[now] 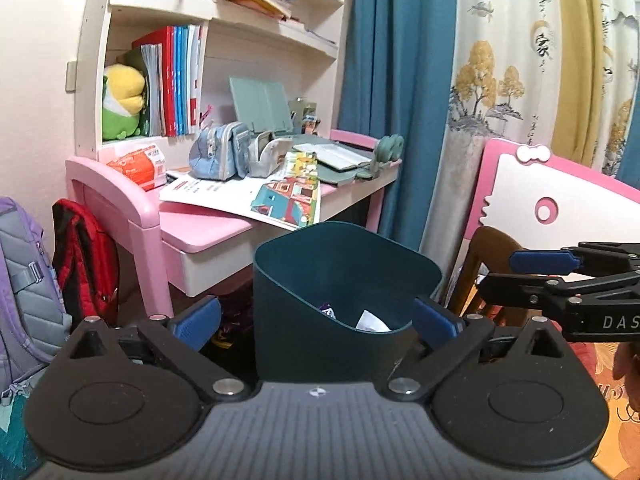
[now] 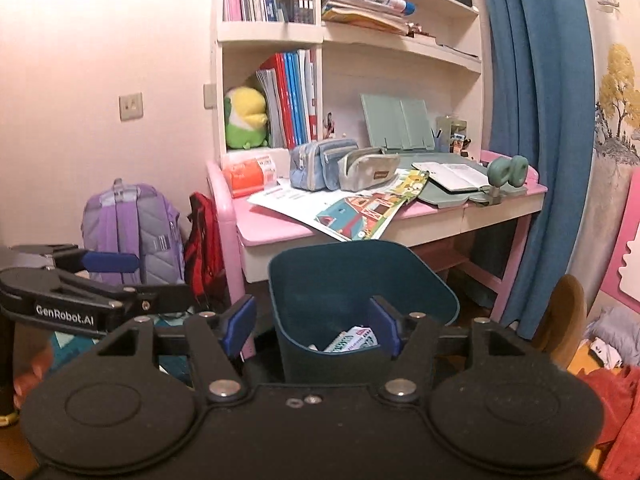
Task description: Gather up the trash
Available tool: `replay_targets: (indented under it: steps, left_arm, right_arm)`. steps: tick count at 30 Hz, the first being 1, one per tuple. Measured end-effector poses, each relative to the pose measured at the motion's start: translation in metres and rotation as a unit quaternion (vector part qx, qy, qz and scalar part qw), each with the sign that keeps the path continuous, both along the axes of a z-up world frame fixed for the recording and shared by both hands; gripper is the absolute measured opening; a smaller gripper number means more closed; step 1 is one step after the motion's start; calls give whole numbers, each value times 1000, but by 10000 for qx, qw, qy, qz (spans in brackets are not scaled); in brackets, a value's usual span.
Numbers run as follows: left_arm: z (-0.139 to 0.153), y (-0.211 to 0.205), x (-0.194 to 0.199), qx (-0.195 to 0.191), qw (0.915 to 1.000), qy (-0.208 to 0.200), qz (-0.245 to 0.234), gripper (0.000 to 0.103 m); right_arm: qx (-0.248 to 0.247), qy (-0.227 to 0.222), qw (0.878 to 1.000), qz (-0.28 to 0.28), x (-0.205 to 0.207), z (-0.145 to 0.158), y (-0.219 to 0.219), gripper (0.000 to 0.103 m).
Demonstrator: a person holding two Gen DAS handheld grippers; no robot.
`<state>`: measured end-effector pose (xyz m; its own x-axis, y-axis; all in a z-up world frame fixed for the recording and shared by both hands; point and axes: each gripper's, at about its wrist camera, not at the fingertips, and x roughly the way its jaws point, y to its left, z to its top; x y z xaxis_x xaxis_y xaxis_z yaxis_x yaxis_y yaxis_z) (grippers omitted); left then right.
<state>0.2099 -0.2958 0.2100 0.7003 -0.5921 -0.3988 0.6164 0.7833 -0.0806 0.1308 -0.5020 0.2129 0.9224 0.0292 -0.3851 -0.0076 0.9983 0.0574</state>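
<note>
The left black two-finger tool [image 1: 316, 320] has matte black linkage arms, silver round screws at the pivots, blue rectangular finger pads [image 1: 198, 320] and a ribbed grey housing with a small round emblem. The right black two-finger tool [image 2: 316, 326] is alike, its housing plain black. White lettering reads "GenRobot.AI" on one side arm; on the other, "DAS", possibly cut off.

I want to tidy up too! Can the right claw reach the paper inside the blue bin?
Probably yes. The right claw is open and empty just above the bin, whose top is uncovered, with the paper scraps showing straight ahead between its fingers.
</note>
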Motion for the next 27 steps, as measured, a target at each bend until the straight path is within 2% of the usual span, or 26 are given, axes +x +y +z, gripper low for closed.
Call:
replay_targets:
  steps: [3, 6, 12, 27]
  left_arm:
    - [1, 2, -10, -17, 9999, -104, -65, 102]
    - [1, 4, -18, 12, 9998, -187, -36, 102]
    - [0, 10, -23, 6, 9998, -153, -148, 102]
    - [6, 18, -24, -86, 9996, -250, -56, 102]
  right_arm:
    - [1, -114, 9999, -20, -8, 2, 6, 68]
    - [13, -226, 9997, -22, -17, 4, 11, 69]
    - [64, -271, 9996, 15, -24, 4, 18, 70]
    - [51, -325, 9994, -111, -26, 10, 22, 71]
